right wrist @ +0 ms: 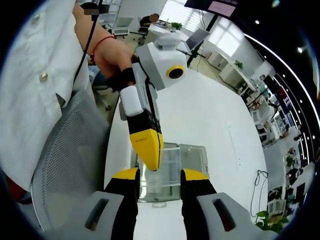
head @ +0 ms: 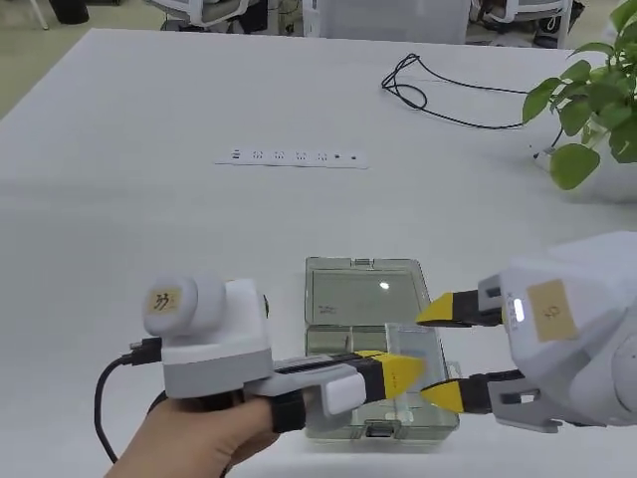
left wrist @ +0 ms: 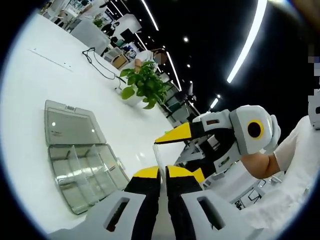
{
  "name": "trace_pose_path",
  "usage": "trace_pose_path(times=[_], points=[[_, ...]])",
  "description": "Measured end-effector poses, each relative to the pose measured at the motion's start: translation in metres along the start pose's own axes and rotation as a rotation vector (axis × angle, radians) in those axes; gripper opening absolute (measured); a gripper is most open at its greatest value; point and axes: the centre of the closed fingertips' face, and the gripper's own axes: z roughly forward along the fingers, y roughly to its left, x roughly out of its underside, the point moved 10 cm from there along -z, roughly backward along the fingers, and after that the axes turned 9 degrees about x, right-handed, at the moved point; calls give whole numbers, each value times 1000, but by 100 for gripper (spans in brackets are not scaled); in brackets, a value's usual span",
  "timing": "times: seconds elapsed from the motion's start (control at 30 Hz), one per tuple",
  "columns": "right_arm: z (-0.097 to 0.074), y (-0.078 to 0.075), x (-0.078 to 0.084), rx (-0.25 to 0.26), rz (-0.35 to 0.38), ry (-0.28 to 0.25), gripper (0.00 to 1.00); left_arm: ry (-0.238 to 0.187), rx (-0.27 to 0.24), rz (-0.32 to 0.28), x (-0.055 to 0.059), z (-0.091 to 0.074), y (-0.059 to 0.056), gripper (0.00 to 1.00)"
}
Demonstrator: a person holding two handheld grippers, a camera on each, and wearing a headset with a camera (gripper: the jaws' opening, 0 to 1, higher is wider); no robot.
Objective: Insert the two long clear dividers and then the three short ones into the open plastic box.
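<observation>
The left gripper reached in from the near left, its jaws closed on a clear divider. It held the divider just above the right part of the plastic box. The box lay open near the near edge of the white worktop, with its lid folded flat on the far side. The right gripper waited at the box's right with its jaws spread apart, one on each side of the divider and touching nothing.

In the left gripper view the divider rose edge-on from between the jaws as a thin pale line. It looked light and stiff, but also slick and liable to bow or twist if pinched hard. The safest hold was probably along the top edge near the middle, which would leave the bottom edge and both ends free to drop into the box.

Much of the scene was hard to read. Clear plastic against clear plastic blurred the divider's outline, so I could not tell whether it was a long or a short one. Upright partitions showed in the base of the box, but their number was uncertain. The wall slots could not be made out. In the head view the left gripper covered part of the box's near edge.
</observation>
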Motion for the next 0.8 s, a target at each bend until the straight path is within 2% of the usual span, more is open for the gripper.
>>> trace_pose_path(times=[0.13, 0.37, 0.4, 0.43, 0.5, 0.57, 0.63, 0.8], points=[[0, 0, -1, 7, -16, 1, 33, -22, -1, -50, 0, -1, 1, 0], [-1, -2, -3, 18, -38, -2, 33, -45, 0, -66, -1, -2, 1, 0], [-1, -2, -3, 23, -40, -3, 33, -66, 1, -100, -1, -1, 2, 0], [-1, -3, -3, 25, -38, -2, 33, -66, 1, -103, -1, -1, 2, 0], [-2, -3, -4, 31, -31, -1, 35, -46, -7, -55, -1, -2, 4, 0], [-5, -4, -5, 38, -24, -8, 36, -29, -17, -52, 1, -2, 3, 0], [-9, -6, -5, 41, -9, -18, 36, -15, -19, -10, 0, -2, 2, 0], [-16, -16, -1, 23, 67, -48, 35, 25, -17, 74, -1, -3, 0, 0]])
